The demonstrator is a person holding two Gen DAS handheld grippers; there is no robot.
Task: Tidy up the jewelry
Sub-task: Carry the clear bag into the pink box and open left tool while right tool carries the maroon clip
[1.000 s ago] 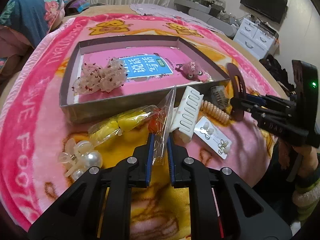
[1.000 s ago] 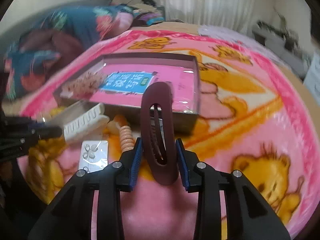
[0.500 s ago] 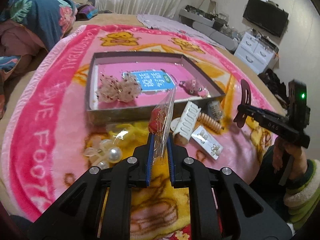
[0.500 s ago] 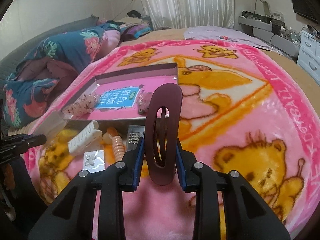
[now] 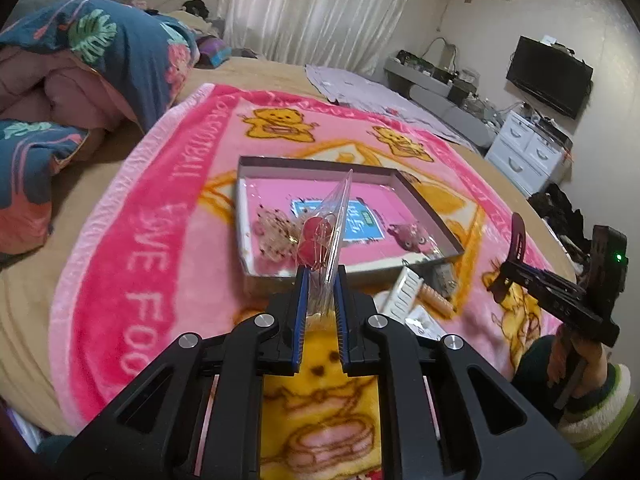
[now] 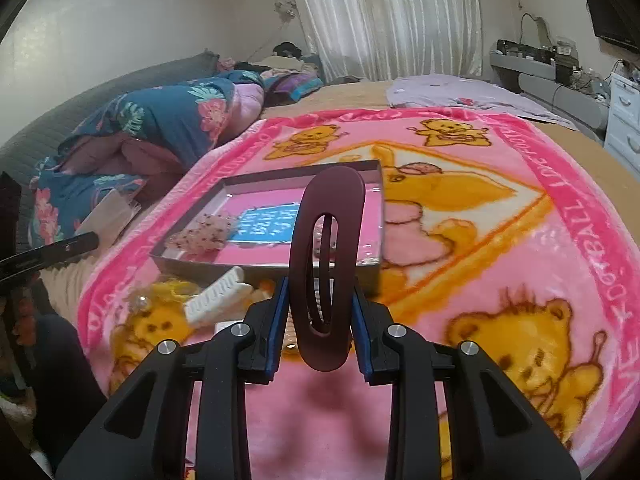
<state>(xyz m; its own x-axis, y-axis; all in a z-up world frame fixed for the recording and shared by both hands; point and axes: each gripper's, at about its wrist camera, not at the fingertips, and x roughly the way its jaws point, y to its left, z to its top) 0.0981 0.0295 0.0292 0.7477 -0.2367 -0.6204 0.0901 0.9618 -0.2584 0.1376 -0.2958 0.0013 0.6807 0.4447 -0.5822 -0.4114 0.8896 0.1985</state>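
blanket (image 6: 500, 264): pink, yellow bears | hair clip (image 6: 326, 264): dark maroon | tray (image 5: 424, 204): grey rim, pink inside, blue label | comb clip (image 6: 218, 300): white | quilt (image 5: 120, 52): navy, floral

White curtains (image 5: 320, 8), wall television (image 5: 549, 76), white drawers (image 5: 528, 152), bed under pink blanket (image 6: 500, 240).

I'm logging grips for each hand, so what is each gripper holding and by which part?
Left gripper pinches the clear plastic bag of red pieces by its lower edge. Right gripper clamps the dark maroon oval hair clip across its lower half.
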